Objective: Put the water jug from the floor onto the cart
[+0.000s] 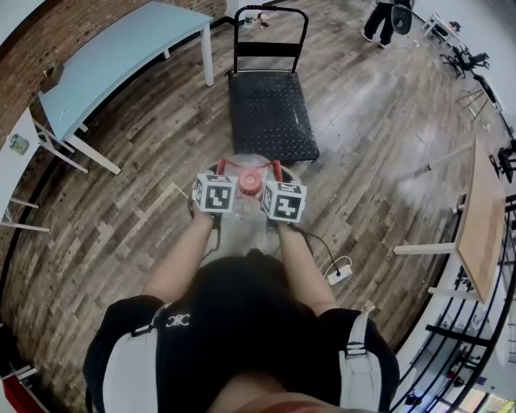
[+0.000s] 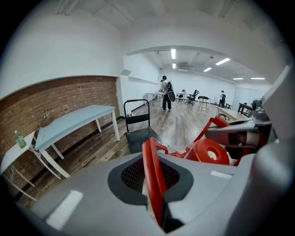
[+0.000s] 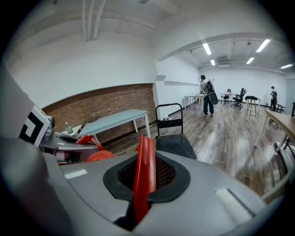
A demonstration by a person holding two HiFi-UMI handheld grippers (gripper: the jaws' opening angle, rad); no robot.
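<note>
A clear water jug with a red cap hangs between my two grippers, just short of the near end of the black cart. My left gripper is shut on the jug's red handle on the left side. My right gripper is shut on the red handle on the right side. The cap shows beside the left jaws in the left gripper view, and the cap shows to the left in the right gripper view. The cart's upright push bar stands at its far end.
A light blue table runs along the brick wall at the left. A wooden table stands at the right. A white power strip with a cable lies on the floor near my right side. A person stands far off.
</note>
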